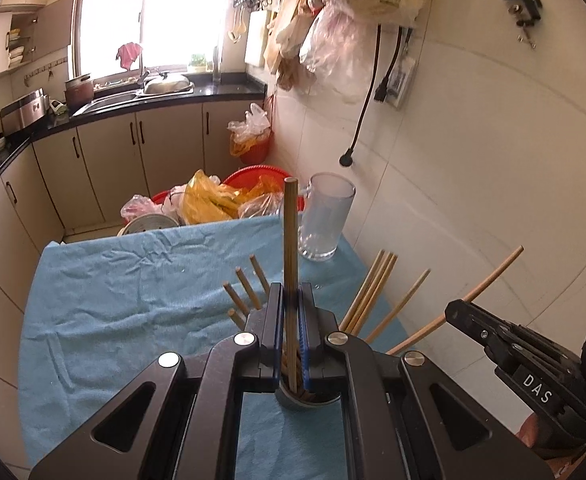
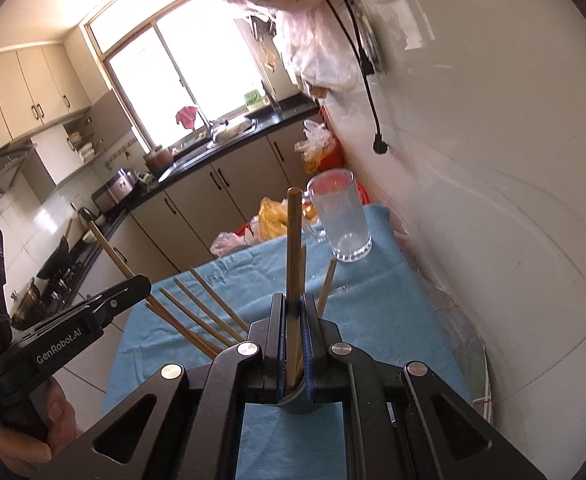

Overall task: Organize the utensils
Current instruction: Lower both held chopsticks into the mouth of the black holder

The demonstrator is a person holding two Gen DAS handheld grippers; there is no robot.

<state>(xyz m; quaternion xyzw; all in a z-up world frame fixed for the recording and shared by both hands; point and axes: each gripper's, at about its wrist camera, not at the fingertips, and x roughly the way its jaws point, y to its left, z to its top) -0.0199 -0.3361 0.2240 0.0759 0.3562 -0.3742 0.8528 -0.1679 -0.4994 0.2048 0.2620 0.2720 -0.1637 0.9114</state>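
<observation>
Each gripper's jaws clamp one upright chopstick (image 1: pixel 291 240) (image 2: pixel 294 240) above the holder (image 1: pixel 307 400) of chopsticks.

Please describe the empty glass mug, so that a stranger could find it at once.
Find the table's blue cloth beside the white tiled wall. At its far corner by that wall stands the glass mug, upright and empty. It alone is transparent; its neighbours are wooden chopsticks.

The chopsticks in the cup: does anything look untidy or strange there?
Yes. The chopsticks fan out at different slants from the cup instead of standing bundled. Each gripper, left and right, pinches one chopstick.
</observation>
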